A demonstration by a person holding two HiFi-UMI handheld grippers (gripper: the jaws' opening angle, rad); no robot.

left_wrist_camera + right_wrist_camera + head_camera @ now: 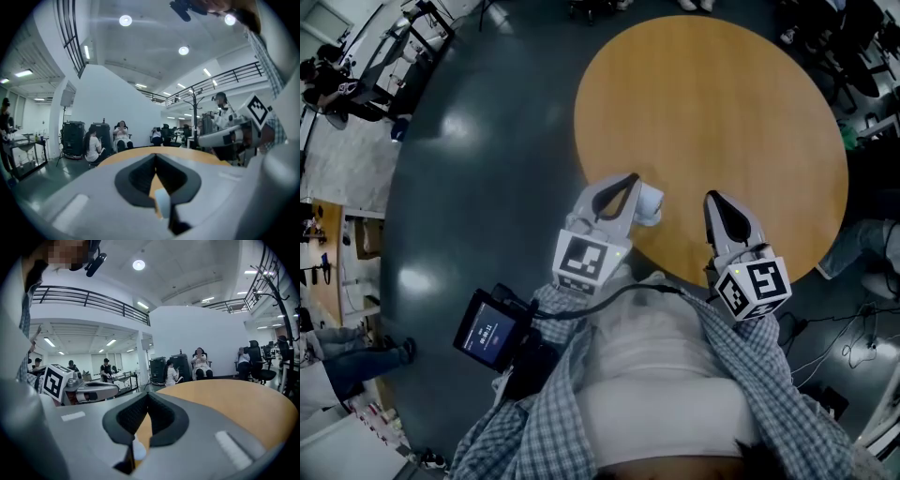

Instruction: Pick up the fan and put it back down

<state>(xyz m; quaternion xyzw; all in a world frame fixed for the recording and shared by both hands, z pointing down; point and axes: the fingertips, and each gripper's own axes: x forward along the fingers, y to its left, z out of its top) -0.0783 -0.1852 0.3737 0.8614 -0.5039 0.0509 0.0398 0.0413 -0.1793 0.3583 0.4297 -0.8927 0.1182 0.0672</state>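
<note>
While left gripper (632, 178) and right gripper (713, 198) hold jaws pressed together, fan (649, 204) beside left jaws; table (722, 103) beneath.

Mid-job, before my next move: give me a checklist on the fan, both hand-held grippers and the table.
1. Left hand-held gripper jaws shut: ok.
2. Fan clamped by it: cannot tell; it shows beside the tips.
3. Right hand-held gripper shut, apart from the fan: ok.
4. Fan over the table, not past its edge: ok.
5. Bare table beyond the fan for set-down: ok.
</note>
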